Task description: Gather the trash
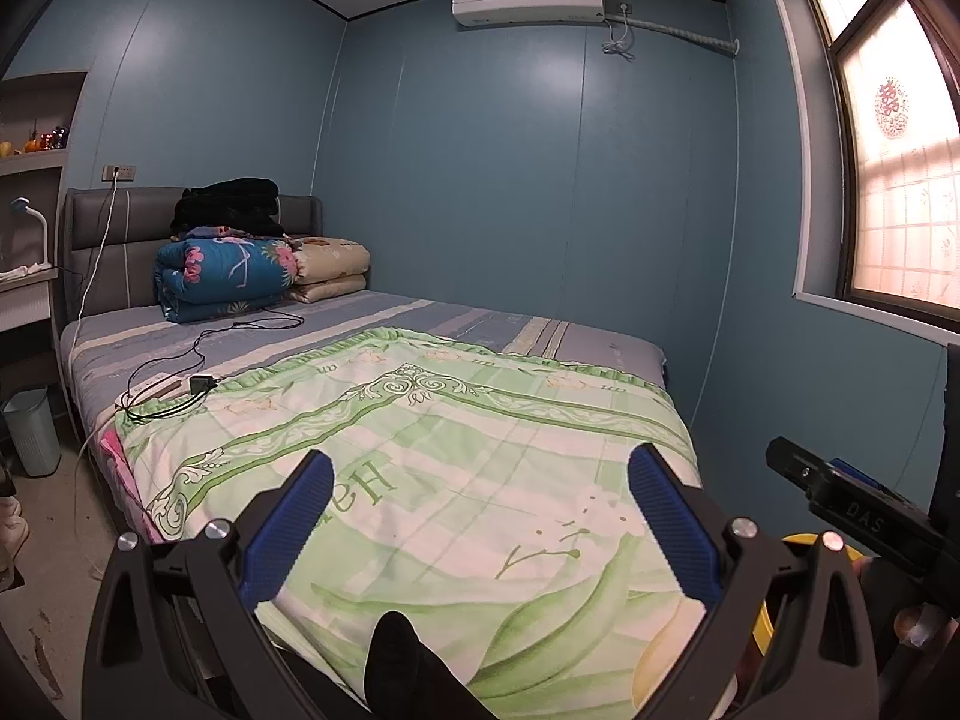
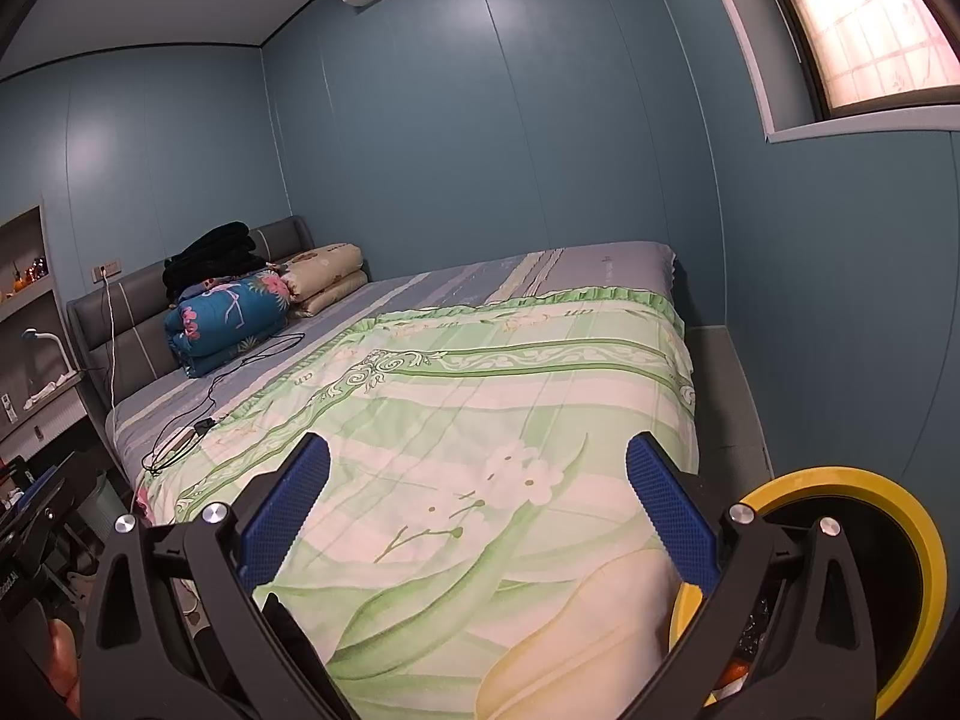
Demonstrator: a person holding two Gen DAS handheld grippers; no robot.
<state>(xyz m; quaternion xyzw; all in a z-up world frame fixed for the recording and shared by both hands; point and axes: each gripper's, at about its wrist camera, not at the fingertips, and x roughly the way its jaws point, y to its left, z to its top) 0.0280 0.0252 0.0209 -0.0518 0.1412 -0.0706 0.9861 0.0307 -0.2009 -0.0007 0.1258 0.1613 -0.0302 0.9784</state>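
I hold my 2 grippers, left gripper (image 1: 480,510) and right gripper (image 2: 478,504), spread wide and empty over the green quilt (image 2: 480,420); the yellow-rimmed bin (image 2: 888,540), possibly holding trash, sits at my right.

Soft matt cloth quilt (image 1: 456,468), ribbed claw pads (image 1: 672,516)

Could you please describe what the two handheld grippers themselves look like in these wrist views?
Both look alike. The left gripper has black plastic linkage arms with silver round bolts, and blue ribbed pads lining its jaws. The right gripper has the same black frame and bolts; its blue pads show a fine dotted texture. Its body, seen from the left wrist, carries pale lettering. No cables or sleeves are visible.
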